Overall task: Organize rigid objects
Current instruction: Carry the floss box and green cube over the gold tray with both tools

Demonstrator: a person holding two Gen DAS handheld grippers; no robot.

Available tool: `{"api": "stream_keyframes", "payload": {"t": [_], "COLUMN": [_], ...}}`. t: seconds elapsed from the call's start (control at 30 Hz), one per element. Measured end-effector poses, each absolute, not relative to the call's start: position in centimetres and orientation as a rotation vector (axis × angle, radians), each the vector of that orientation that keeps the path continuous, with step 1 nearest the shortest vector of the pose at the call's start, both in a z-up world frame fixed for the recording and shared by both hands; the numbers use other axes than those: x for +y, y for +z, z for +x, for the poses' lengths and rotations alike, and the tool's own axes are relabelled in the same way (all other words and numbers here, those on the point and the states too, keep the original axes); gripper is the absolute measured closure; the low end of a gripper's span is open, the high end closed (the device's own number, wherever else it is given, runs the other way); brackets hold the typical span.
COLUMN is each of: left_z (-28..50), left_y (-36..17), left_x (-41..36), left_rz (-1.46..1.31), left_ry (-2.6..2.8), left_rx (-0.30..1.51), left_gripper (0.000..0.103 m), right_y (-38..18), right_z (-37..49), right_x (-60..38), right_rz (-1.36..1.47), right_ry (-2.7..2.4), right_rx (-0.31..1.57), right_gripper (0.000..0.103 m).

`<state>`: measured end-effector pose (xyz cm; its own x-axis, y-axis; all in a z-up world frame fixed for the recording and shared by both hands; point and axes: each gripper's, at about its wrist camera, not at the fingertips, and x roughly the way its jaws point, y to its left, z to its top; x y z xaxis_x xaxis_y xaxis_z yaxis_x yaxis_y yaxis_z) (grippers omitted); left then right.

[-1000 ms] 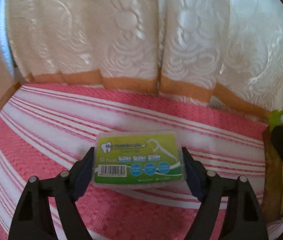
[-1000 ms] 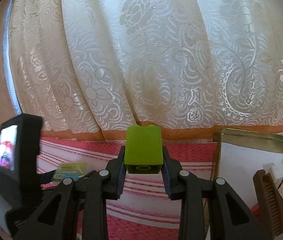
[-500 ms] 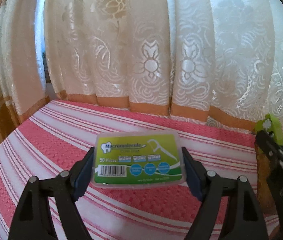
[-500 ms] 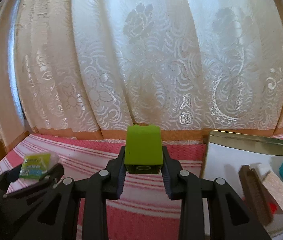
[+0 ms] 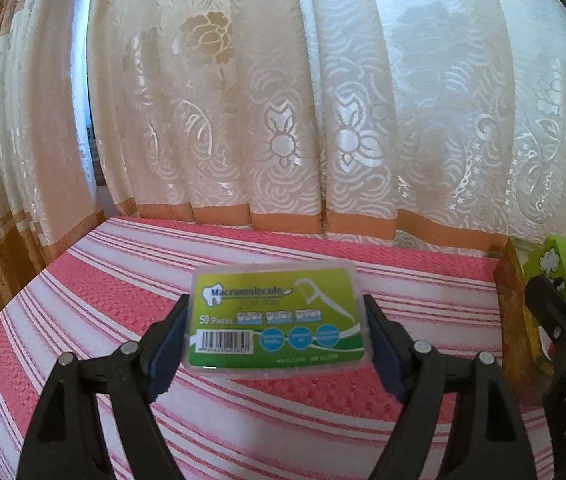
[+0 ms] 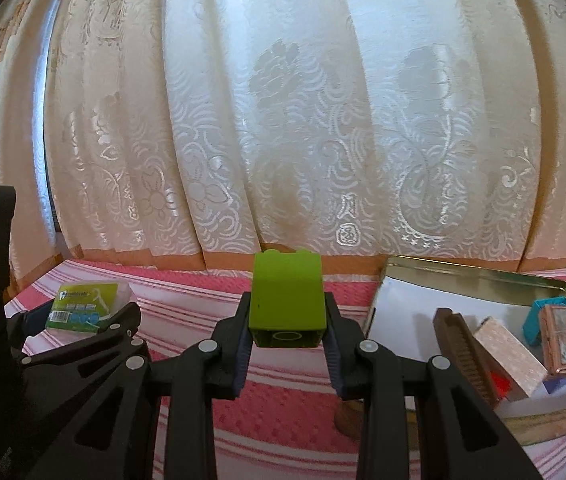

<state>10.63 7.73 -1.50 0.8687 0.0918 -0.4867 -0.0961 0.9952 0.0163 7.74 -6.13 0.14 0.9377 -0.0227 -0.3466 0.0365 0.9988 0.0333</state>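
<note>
Nearest the left wrist camera, the left gripper (image 5: 277, 330) clamps a clear floss-pick box (image 5: 277, 320) by its two short ends, held level above the pink striped cloth (image 5: 123, 280) on the tabletop. Likewise the right gripper (image 6: 287, 330) pinches a green toy block (image 6: 287, 300) between narrow jaws, studs pointing away. Just right of it sits an open metal tin (image 6: 463, 274) that already holds a brown brush (image 6: 463, 344), a pale pink box (image 6: 507, 354) and some smaller pieces at its far corner, too cramped to name with any confidence. Behind everything hangs a cream lace curtain (image 6: 283, 120).

Both items probably belong in that tin. The risk is crowding: two grippers converging on one tin could knock together, and the free floor is mostly its left half. The floss box is smooth plastic gripped only at its ends, so a tilt or a bump could let it swivel or slip out.
</note>
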Motion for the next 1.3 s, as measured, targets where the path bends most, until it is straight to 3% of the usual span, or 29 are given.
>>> {"api": "stream_keyframes", "payload": {"t": [1.3], "left_z": [5.6], "left_y": [-0.9], "left_x": [3.7], "left_rz": [0.035], "left_ry": [0.003], "left_rx": [0.442], "left_gripper": [0.022], "right_y": [0.5], "right_z": [1.4], "right_x": [-10.5], "right_rz": [-0.003], "right_ry": [-0.087], "right_rx": [0.337], "right_gripper": [0.069]}}
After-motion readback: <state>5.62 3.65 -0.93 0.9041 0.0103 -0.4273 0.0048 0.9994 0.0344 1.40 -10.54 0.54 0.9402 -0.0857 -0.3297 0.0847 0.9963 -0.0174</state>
